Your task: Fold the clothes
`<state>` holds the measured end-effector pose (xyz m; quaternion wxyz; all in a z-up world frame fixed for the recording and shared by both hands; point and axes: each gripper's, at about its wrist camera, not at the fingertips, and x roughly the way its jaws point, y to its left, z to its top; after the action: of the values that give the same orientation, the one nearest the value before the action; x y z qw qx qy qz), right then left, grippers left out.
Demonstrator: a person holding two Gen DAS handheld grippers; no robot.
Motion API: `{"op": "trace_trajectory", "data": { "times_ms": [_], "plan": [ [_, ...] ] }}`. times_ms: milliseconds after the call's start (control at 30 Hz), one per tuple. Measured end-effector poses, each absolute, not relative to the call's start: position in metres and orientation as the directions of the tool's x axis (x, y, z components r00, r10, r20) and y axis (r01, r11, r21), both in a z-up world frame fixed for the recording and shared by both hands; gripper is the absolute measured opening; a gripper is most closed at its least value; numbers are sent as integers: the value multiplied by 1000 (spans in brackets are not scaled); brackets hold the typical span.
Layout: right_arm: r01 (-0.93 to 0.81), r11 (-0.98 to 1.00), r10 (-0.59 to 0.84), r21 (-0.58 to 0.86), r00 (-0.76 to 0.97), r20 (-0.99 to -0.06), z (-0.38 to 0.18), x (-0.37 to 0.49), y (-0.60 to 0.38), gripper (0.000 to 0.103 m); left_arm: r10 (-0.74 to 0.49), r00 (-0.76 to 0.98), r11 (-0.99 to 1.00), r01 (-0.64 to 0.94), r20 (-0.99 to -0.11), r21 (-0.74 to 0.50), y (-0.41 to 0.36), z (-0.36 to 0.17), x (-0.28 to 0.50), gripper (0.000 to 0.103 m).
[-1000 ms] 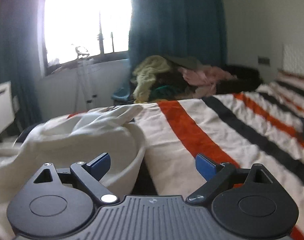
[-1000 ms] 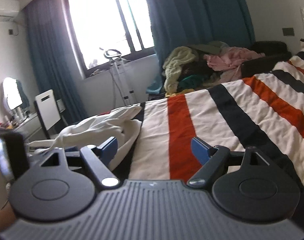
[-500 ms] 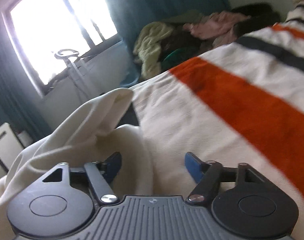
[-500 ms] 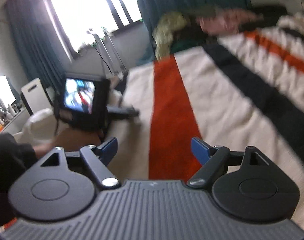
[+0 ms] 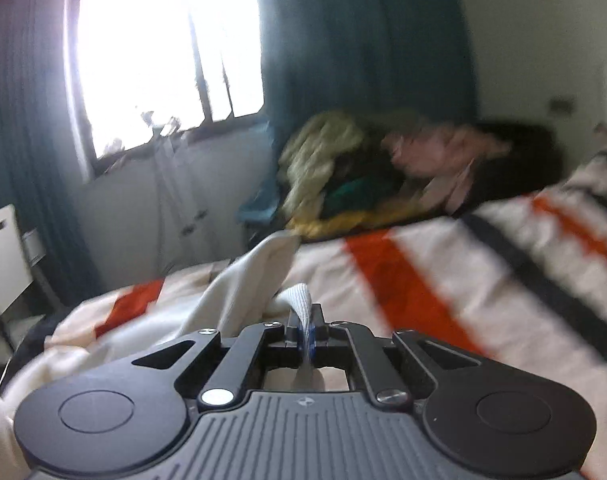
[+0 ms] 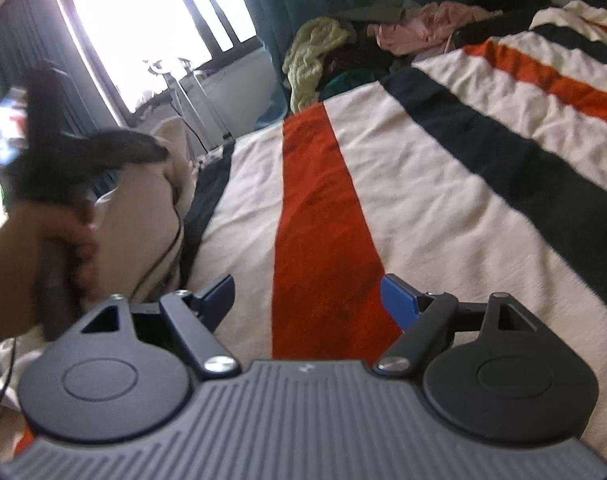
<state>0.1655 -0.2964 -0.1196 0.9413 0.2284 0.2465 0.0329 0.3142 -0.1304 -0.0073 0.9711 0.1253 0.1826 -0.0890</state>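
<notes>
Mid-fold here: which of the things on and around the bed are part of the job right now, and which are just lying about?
In the job:
- cream garment, its ribbed edge pinched in the shut left gripper
- right gripper, open over the striped blanket

Lying about:
- clothes pile past the bed
- teal curtain
- white chair

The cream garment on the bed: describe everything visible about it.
The cream garment is a soft, off-white knit, crumpled and unfolded at the striped blanket's left edge. One ribbed edge is pinched in the left gripper, whose jaws have just closed on it, with cloth rising in a peak behind. The right wrist view shows its bulk beside the person's hand.
</notes>
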Motion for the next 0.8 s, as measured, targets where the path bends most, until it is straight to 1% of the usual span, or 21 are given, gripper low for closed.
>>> {"op": "trace_trajectory", "data": {
  "times_ms": [67, 167, 367, 467, 533, 600, 700, 800],
  "plan": [
    [36, 896, 174, 443, 889, -424, -112, 161, -297, 82, -178, 916, 944, 263, -359, 202, -131, 20, 289, 2],
    [22, 900, 164, 435, 909, -384, -101, 151, -298, 82, -234, 909, 941, 301, -344, 154, -127, 59, 266, 2],
    [48, 890, 120, 453, 934, -336, -89, 137, -310, 82, -365, 897, 914, 396, -248, 86, -116, 132, 212, 2],
    [66, 877, 102, 475, 942, -320, -85, 131, -316, 82, -443, 875, 894, 448, -193, -21, -98, 158, 186, 2],
    [73, 870, 94, 488, 946, -309, -84, 128, -319, 83, -471, 870, 882, 469, -147, -45, -85, 162, 165, 2],
    [74, 861, 96, 503, 947, -305, -84, 126, -321, 83, -463, 876, 886, 463, -135, -31, -77, 155, 146, 2],
    [70, 853, 111, 517, 944, -310, -86, 125, -321, 83, -461, 873, 887, 451, -161, -96, -60, 123, 119, 3],
    [62, 862, 120, 503, 939, -322, -88, 124, -317, 83, -426, 885, 905, 419, -188, -78, -48, 80, 88, 4]
  ]
}}
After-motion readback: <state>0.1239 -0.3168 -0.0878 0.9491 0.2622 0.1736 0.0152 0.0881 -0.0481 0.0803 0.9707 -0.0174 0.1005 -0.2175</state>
